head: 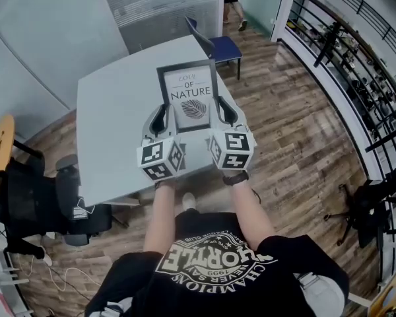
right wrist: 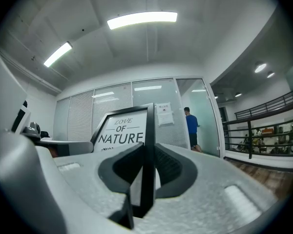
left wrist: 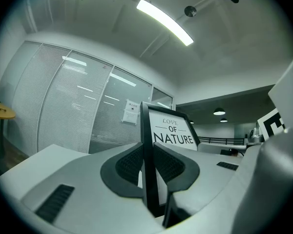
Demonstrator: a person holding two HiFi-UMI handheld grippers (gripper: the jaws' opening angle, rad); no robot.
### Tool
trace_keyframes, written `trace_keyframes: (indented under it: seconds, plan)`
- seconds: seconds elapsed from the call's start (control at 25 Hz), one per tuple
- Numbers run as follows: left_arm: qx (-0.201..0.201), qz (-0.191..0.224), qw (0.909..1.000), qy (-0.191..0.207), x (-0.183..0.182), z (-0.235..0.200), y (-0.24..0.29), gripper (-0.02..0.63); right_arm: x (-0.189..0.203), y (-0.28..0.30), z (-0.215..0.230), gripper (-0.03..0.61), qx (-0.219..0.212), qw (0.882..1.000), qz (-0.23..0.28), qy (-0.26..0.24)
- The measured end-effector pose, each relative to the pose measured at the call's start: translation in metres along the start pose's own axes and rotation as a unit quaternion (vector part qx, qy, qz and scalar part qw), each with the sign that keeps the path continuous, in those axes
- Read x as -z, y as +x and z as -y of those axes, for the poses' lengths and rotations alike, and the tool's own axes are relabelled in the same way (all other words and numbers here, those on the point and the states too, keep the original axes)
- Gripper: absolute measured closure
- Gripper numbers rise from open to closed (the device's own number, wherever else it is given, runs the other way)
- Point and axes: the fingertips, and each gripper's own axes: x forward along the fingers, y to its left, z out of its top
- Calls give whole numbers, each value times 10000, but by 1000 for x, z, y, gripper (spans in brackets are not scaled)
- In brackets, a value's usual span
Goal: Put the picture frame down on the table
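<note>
A black picture frame (head: 189,96) with a white print reading "LOVE OF NATURE" is held over the grey table (head: 112,117). My left gripper (head: 160,119) is shut on the frame's left edge (left wrist: 147,169). My right gripper (head: 223,113) is shut on its right edge (right wrist: 148,165). The frame (left wrist: 170,130) tilts face up toward me, its top pointing away. Both gripper views show the frame (right wrist: 122,126) edge pinched between dark pads. Whether the frame touches the table is hidden by the grippers.
A blue chair (head: 218,43) stands at the table's far side. A black office chair (head: 33,200) sits at the left near the table corner. A railing (head: 356,65) runs along the right over wooden floor. A person (right wrist: 191,126) walks by the glass wall far off.
</note>
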Motion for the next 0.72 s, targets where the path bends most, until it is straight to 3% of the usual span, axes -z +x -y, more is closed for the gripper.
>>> trace_keyframes:
  seconds: [0.72]
  plan:
    - [142, -61, 9996, -255, -4, -125, 102, 545, 23, 146, -47, 514, 202, 9996, -114, -143]
